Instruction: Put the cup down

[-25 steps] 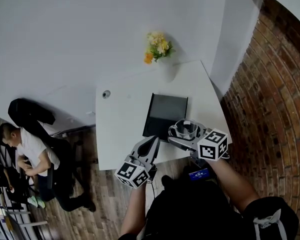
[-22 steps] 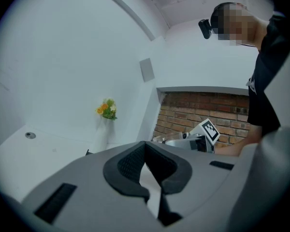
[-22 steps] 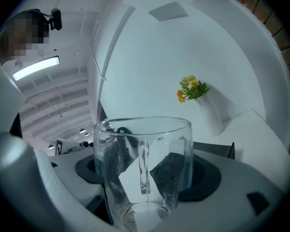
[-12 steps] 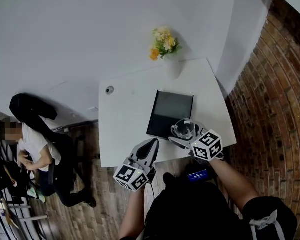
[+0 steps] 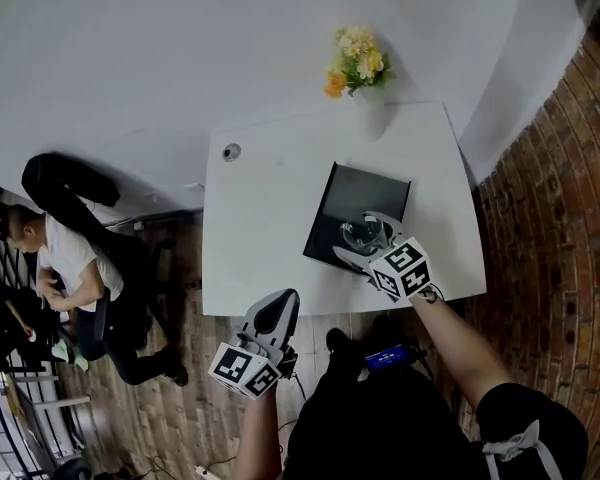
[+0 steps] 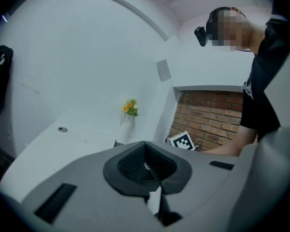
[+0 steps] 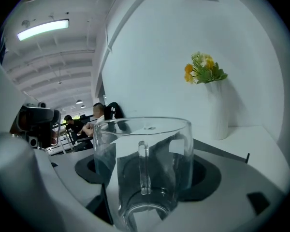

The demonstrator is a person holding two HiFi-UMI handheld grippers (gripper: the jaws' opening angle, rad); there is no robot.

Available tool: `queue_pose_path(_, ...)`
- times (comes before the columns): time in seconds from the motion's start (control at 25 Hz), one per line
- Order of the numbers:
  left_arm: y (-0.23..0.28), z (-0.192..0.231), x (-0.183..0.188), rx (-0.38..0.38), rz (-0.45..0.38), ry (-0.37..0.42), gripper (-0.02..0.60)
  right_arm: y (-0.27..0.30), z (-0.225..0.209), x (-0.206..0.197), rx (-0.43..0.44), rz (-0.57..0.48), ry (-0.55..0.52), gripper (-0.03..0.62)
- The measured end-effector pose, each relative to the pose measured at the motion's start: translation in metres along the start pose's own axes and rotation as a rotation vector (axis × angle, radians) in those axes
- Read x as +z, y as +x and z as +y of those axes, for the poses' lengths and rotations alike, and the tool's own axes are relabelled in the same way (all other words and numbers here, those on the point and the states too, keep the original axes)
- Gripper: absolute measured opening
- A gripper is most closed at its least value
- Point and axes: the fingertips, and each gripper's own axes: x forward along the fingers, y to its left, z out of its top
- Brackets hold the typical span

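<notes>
In the head view, the right gripper is holding the glass cup at the near edge of the black mat. The left gripper is hovering well apart from the mat.

In the left gripper view, its jaws are pressing together, empty.

In the right gripper view, the jaws are pinching the cup.

Bright, even light; heavy fisheye bending, dark vignetted corners.
</notes>
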Motion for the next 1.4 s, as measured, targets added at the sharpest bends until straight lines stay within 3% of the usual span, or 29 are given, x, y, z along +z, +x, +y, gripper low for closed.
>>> queue_pose_path(0.36,-0.004,0.007,-0.007,0.022,0.011,-0.019,0.008,0.012,0.008,-0.012,-0.024,0.038,-0.209,0.413)
queue_pose_path(0.72,0.017,-0.003,-0.007,-0.034,0.027,-0.011,0.008,-0.004,0.003,-0.031,-0.066,0.139,-0.331,0.413)
queue_pose_path(0.96,0.026,-0.010,-0.010,-0.062,0.037,-0.011,0.008,-0.007,-0.007,-0.051,-0.100,0.226,-0.365,0.411)
queue_pose_path(1.12,0.031,-0.013,-0.010,-0.072,0.036,-0.011,0.008,-0.005,-0.005,-0.050,-0.089,0.232,-0.383,0.411)
queue_pose_path(1.4,0.033,-0.020,-0.007,-0.096,0.012,-0.018,0.008,-0.019,-0.005,-0.050,-0.059,0.211,-0.319,0.413)
